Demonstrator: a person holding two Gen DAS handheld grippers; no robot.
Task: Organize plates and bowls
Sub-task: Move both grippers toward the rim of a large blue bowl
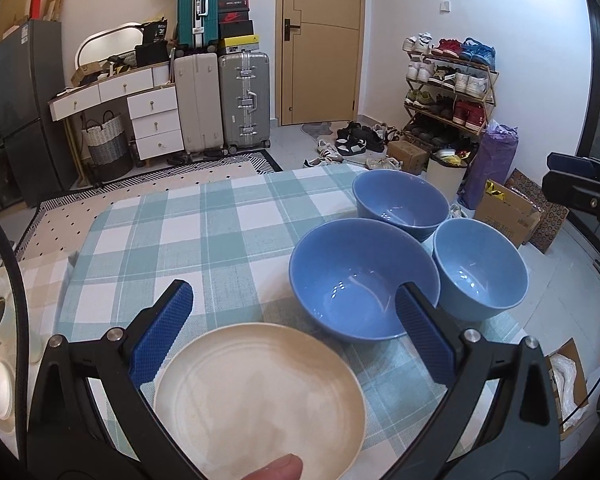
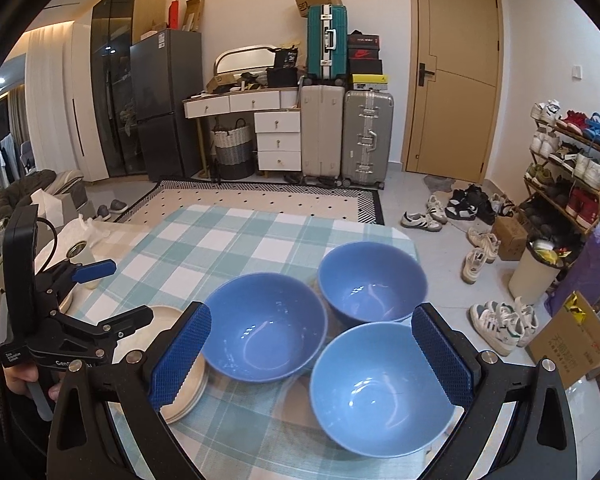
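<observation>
Bowls make up most of the work: three blue ones stand in a tight cluster at the right side of the checked worktop [image 2: 236, 240], rims touching or nearly so. The near bowl [image 2: 384, 388] sits right under the right gripper [image 2: 312, 356], whose jaws stand wide apart and hold nothing. The middle bowl [image 2: 264, 328] lies to its left and the far bowl [image 2: 372, 282] behind it. They look like glazed ceramic: stiff, fairly heavy, glossy and so probably slippery, and liable to chip if knocked together. A rim pinch, one jaw inside the wall and one outside, seems the surest hold, since the round body is too broad and smooth to span.

The plates [image 2: 180, 360] sit stacked at the worktop's near left, just beside the middle bowl. The stack looks like three or four cream plates, though the right jaw hides part of it. The left gripper [image 1: 296, 332] hovers over the top plate [image 1: 260, 396] with jaws apart, gripping nothing. Plates are flat and thin, so only the edge offers a hold, and a lifted plate will likely tip unless gripped firmly.
</observation>
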